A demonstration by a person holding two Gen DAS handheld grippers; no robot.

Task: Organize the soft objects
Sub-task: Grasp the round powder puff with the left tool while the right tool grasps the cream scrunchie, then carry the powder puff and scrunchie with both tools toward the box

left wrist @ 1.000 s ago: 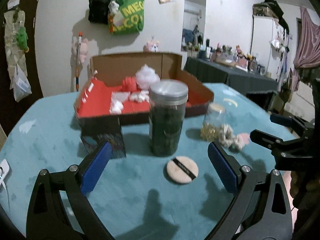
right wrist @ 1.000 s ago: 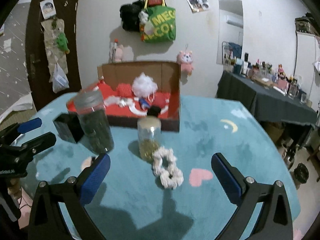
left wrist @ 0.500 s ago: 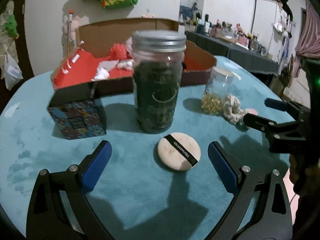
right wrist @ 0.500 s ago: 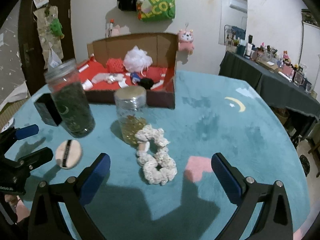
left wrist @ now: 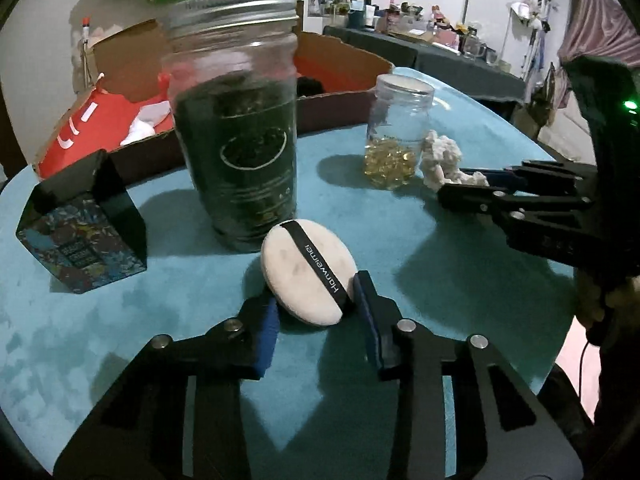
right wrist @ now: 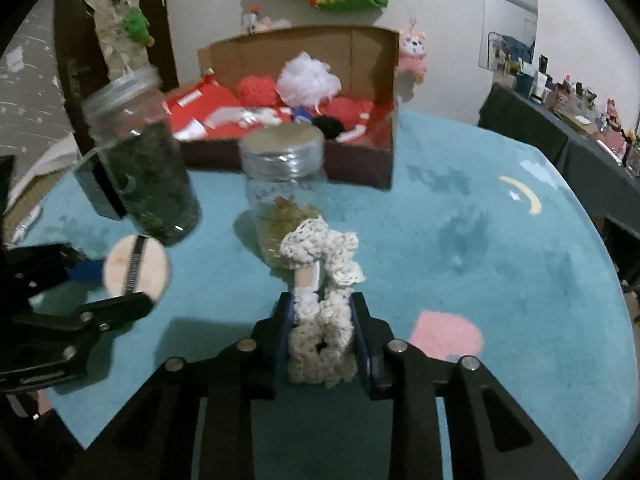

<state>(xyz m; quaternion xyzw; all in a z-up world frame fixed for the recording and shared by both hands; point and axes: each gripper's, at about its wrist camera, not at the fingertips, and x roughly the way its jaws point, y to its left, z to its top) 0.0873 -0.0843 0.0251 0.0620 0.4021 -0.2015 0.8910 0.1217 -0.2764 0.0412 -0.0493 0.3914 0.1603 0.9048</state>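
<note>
My left gripper [left wrist: 316,320] is shut on a round beige powder puff [left wrist: 308,272] with a black band, tilted up off the teal tablecloth just in front of the tall dark jar [left wrist: 236,120]. The puff also shows in the right wrist view [right wrist: 136,268]. My right gripper [right wrist: 322,332] is shut on a cream crocheted scrunchie [right wrist: 320,320], right in front of the small jar of yellow capsules [right wrist: 284,184]. The scrunchie also shows in the left wrist view [left wrist: 440,160]. The open cardboard box [right wrist: 360,164] with a red lining holds several soft things at the back.
A small dark patterned box [left wrist: 80,224] stands left of the tall jar. The round table has a teal cloth [right wrist: 480,240] with a pink heart patch [right wrist: 446,334]. A dark side table [right wrist: 560,132] with clutter stands at the right.
Both grippers moved forward and down and closed. The left one took hold of the powder puff and the right one took hold of the scrunchie.
</note>
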